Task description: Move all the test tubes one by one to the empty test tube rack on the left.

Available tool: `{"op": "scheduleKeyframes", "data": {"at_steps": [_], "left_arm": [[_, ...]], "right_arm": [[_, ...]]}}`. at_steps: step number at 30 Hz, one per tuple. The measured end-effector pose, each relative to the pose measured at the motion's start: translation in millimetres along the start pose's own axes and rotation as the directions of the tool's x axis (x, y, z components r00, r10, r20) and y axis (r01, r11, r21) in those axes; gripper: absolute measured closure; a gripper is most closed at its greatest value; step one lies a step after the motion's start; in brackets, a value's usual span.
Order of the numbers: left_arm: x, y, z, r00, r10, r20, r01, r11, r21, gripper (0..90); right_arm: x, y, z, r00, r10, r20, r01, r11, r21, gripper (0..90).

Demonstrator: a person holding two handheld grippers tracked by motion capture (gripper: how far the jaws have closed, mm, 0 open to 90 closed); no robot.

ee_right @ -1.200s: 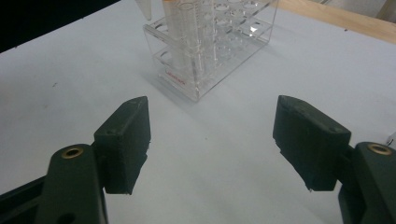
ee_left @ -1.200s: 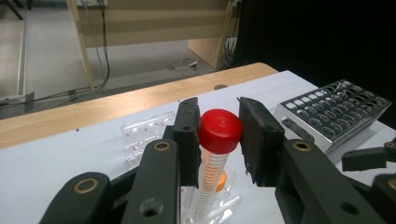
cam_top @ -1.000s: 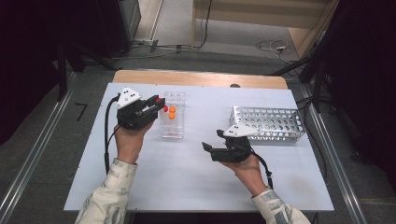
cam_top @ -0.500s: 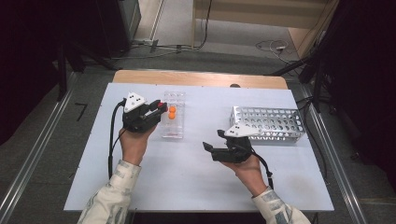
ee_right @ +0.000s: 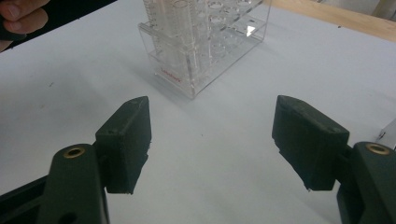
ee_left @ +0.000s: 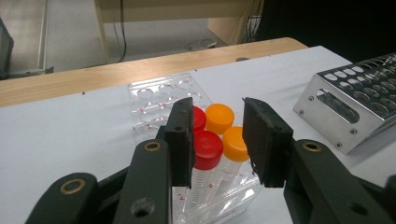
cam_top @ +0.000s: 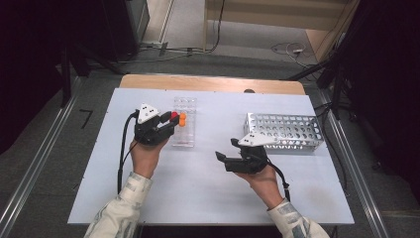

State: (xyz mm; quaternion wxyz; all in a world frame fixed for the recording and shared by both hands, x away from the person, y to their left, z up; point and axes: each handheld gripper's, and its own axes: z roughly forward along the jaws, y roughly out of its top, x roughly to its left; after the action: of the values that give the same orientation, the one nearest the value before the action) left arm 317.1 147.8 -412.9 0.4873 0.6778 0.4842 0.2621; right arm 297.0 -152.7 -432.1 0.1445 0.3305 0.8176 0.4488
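Note:
A clear plastic tube rack (cam_top: 184, 135) (ee_left: 159, 93) stands left of the table's middle and holds two red-capped and two orange-capped tubes. My left gripper (cam_top: 172, 120) (ee_left: 218, 137) hovers at the rack's near end. Its jaws have just been opening, and they stand apart around the nearer red-capped tube (ee_left: 208, 150), which sits in the rack. The left pad (ee_left: 181, 140) is close against that cap and the right pad (ee_left: 261, 140) is clear of it. Beside it stand the orange-capped tubes (ee_left: 235, 142). My right gripper (cam_top: 221, 158) (ee_right: 212, 140) rests open and holds nothing, low over the table and pointing toward the clear rack (ee_right: 201, 51).
A perforated metal rack (cam_top: 287, 130) (ee_left: 355, 107) lies at the right of the table, just behind my right hand. A wooden strip (cam_top: 213, 83) runs along the table's far edge. Dark cabinets and cables lie beyond the table.
My left hand has come down toward the clear rack with the red-capped tube, and its jaws now stand a little wider. My right hand has stayed put.

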Motion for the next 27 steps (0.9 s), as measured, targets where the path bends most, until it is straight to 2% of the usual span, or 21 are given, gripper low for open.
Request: {"op": "scheduleKeyframes", "data": {"at_steps": [8,11,15,27], "left_arm": [[-0.2,1.1,-2.4,0.9998,-0.017,0.006,0.017,0.9998,-0.007,57.6],[0.3,1.6,-3.8,0.9992,-0.035,0.019,0.035,0.9994,-0.008,51.8],[-1.5,2.6,-6.8,0.9992,-0.035,0.019,0.035,0.9994,-0.006,44.7],[-5.3,-0.3,-20.5,0.999,-0.043,-0.013,0.043,0.999,0.005,22.6]], "right_arm": [[0.2,0.0,-0.2,1.0,0.002,-0.002,-0.002,1.0,0.001,26.5],[0.4,0.0,-0.7,1.0,0.001,-0.004,-0.001,1.0,0.0,26.6],[-0.6,-0.9,-1.1,1.0,-0.001,-0.001,0.001,1.0,0.001,26.5],[-9.0,-4.2,-9.2,0.9997,0.014,0.022,-0.014,1.0,-0.01,26.5]]}}
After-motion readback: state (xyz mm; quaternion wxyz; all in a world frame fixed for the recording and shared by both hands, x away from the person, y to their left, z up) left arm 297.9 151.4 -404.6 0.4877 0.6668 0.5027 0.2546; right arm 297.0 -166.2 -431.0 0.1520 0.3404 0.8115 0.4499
